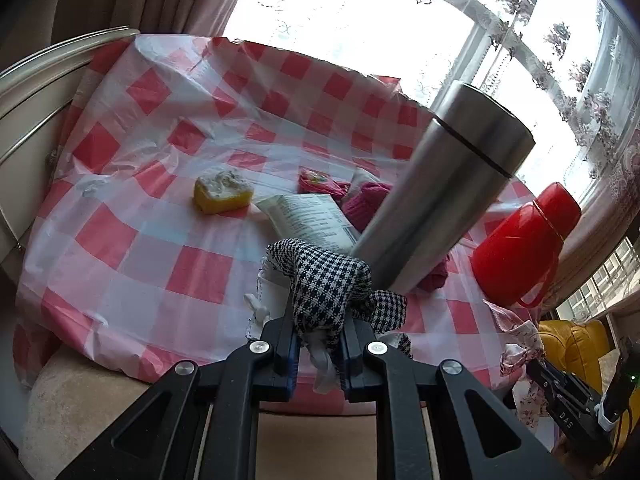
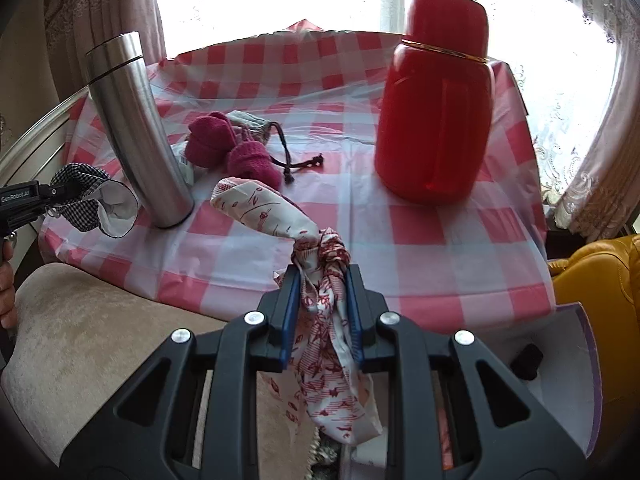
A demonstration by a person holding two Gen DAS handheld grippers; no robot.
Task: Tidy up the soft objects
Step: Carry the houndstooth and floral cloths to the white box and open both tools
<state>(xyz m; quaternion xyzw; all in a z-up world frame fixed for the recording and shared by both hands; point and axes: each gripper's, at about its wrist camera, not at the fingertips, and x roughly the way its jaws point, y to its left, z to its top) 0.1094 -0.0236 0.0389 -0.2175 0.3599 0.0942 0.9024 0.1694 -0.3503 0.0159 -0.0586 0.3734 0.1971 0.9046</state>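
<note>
My left gripper [image 1: 320,322] is shut on a black-and-white houndstooth cloth [image 1: 330,280], which bunches above the near edge of the checked table. The right wrist view shows that cloth [image 2: 86,196] at the far left, white lining showing. My right gripper [image 2: 322,278] is shut on a white scarf with a red print [image 2: 264,208]; its knotted part lies ahead on the table and its tail hangs below the jaws. Magenta knitted pieces [image 2: 232,146] and a grey drawstring pouch [image 2: 256,122] lie mid-table. A yellow sponge [image 1: 224,192] rests further left.
A steel flask [image 2: 136,128] stands close behind the left gripper, and a red flask [image 2: 436,112] stands at the right. A white printed tube [image 1: 312,216] lies by the steel flask. Below the table edge are a beige cushion [image 2: 100,340], a purple-edged box [image 2: 568,360] and a yellow seat [image 2: 600,280].
</note>
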